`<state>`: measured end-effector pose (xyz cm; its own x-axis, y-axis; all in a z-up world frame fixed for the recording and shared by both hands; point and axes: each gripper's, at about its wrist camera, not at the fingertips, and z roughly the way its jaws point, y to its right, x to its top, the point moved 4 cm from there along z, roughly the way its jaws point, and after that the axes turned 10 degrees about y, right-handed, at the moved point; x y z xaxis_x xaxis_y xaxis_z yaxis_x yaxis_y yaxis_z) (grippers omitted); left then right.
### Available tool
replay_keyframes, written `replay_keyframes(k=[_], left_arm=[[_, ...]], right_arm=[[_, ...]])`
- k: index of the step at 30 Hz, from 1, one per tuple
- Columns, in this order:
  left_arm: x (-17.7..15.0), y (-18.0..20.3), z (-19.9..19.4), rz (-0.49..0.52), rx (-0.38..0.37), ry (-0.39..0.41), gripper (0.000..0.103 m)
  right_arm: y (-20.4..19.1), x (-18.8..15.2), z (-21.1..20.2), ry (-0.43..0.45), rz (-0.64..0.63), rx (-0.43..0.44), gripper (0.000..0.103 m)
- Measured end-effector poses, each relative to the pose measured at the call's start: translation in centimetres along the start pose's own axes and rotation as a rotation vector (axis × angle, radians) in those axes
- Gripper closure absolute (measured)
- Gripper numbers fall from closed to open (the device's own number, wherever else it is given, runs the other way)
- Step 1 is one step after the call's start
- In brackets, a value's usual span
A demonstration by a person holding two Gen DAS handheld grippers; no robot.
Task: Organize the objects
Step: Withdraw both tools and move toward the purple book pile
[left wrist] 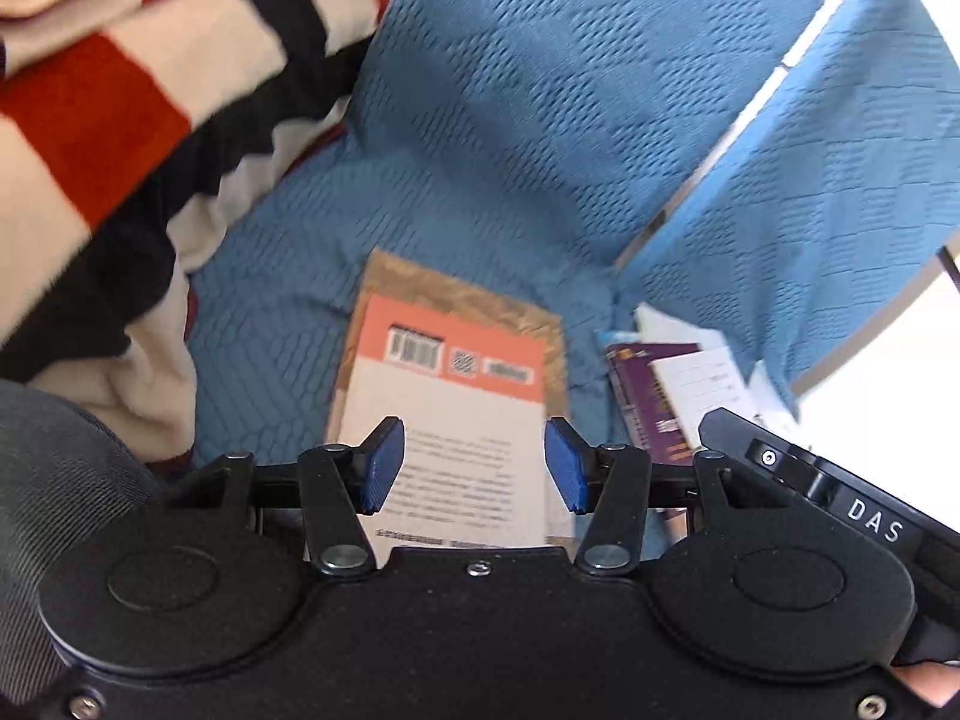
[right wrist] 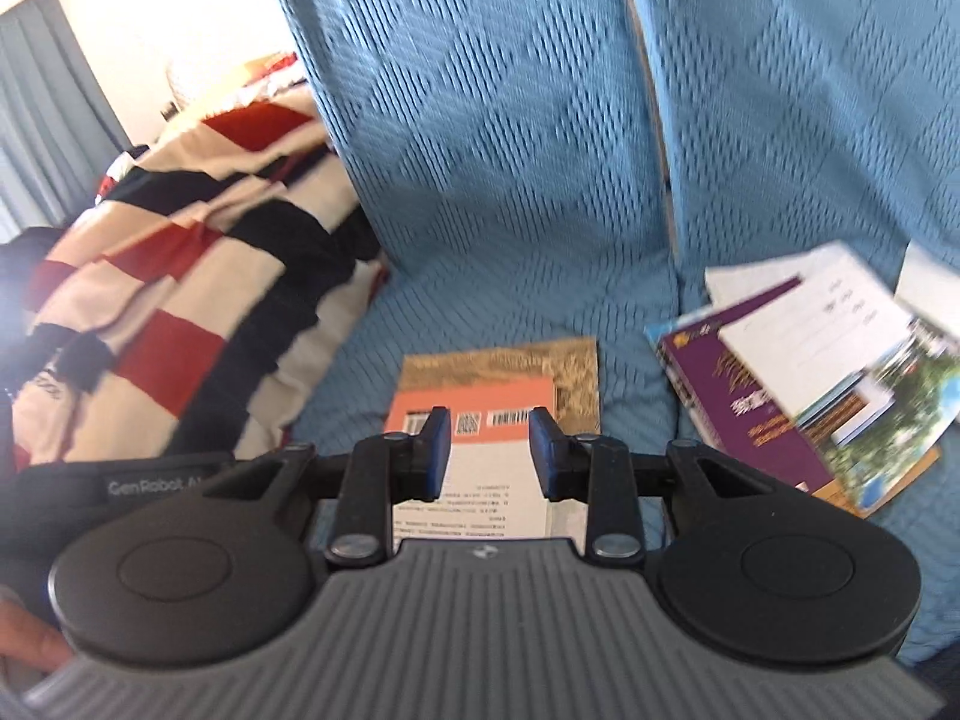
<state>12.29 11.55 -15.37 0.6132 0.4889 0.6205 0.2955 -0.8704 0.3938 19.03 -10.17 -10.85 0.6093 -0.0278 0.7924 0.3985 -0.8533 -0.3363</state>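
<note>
Your left gripper (left wrist: 474, 465) hangs above the blue sofa cover (left wrist: 540, 90) with its blue pads spread apart and nothing caught between them; the orange-and-white book (left wrist: 456, 396) shows through the gap but lies flat on the seat below, clear of the pads. Your right gripper (right wrist: 489, 453) is also held above the seat, its pads parted by a narrower gap and gripping nothing, with the same book (right wrist: 480, 414) seen past them. That book sits on top of a brown book (right wrist: 540, 360), the two stacked in the middle of the seat cushion. To the right, on the next cushion, lies a loose pile of papers and booklets (right wrist: 810, 372): a purple cover, a white sheet and a glossy photo print overlap at odd angles. In the left view the same pile (left wrist: 666, 396) shows just beside the casing of your right gripper. On the left end of the sofa a red, black and cream striped blanket (right wrist: 198, 276) lies bunched up, well apart from the stacked books.
</note>
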Motion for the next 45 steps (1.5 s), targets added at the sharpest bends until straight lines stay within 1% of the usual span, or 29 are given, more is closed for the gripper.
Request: replay_keyframes(k=[3, 9, 14, 23, 28, 31, 37, 40, 45], left_arm=[[0.3, 1.4, -1.4, 0.027, -0.017, 0.028, 0.052], [-0.3, 4.0, -3.7, 0.076, -0.048, 0.042, 0.052], [-0.9, 6.0, -5.8, 0.111, -0.072, 0.062, 0.052], [-1.7, 9.0, -8.3, 0.156, -0.119, 0.087, 0.050], [-2.2, 10.3, -8.5, 0.173, -0.135, 0.088, 0.050], [-2.7, 10.9, -8.4, 0.186, -0.129, 0.085, 0.050], [-3.9, 11.9, -7.7, 0.198, -0.129, 0.049, 0.048], [-4.5, 12.5, -7.4, 0.209, -0.137, 0.034, 0.046], [-5.4, 14.0, -6.3, 0.215, -0.154, -0.002, 0.046]], right_arm=[[0.0, 0.8, -2.1, 0.037, -0.006, 0.007, 0.071], [0.3, 1.5, -5.7, 0.079, -0.021, -0.004, 0.070], [1.2, 1.3, -8.5, 0.105, 0.007, -0.033, 0.070], [1.8, 0.6, -12.1, 0.129, -0.001, -0.085, 0.070], [2.2, 0.2, -13.3, 0.139, -0.014, -0.108, 0.070], [2.7, 0.0, -13.7, 0.134, -0.015, -0.111, 0.070], [3.9, -0.5, -14.2, 0.132, -0.004, -0.141, 0.070], [4.7, -0.8, -14.5, 0.128, 0.008, -0.152, 0.070], [5.9, -1.1, -15.1, 0.138, 0.008, -0.180, 0.070]])
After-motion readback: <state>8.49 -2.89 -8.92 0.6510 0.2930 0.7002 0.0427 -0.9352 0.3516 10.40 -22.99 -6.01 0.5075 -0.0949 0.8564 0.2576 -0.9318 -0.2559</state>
